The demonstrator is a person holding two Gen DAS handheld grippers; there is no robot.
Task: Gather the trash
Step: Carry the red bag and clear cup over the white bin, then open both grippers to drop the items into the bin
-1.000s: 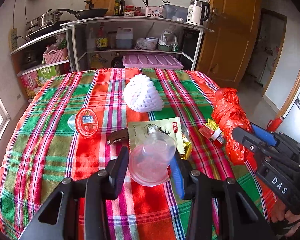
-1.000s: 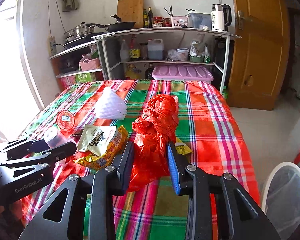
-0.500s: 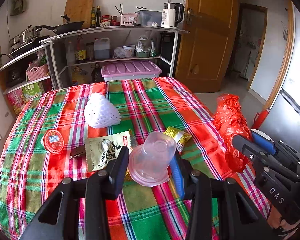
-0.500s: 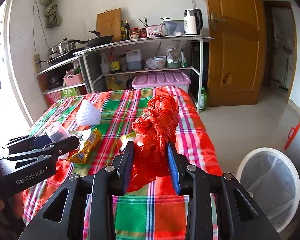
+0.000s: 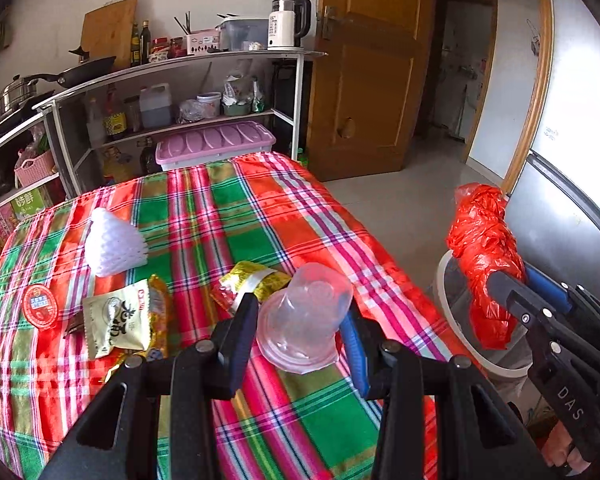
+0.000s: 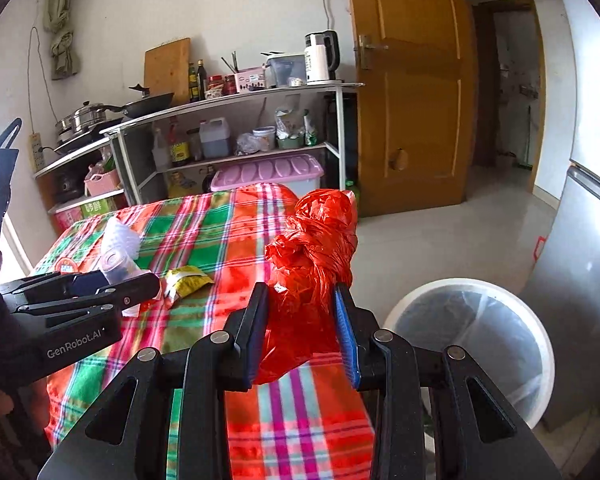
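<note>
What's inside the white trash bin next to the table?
The white trash bin holds a clear liner over a dark interior, with no trash visible. The right gripper and its red plastic bag cover the near left rim.

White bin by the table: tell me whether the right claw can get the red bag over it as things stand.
Probably yes. The right claw is shut on the red bag, already off the table edge, and the white bin stands open, with nothing visible between them.
</note>
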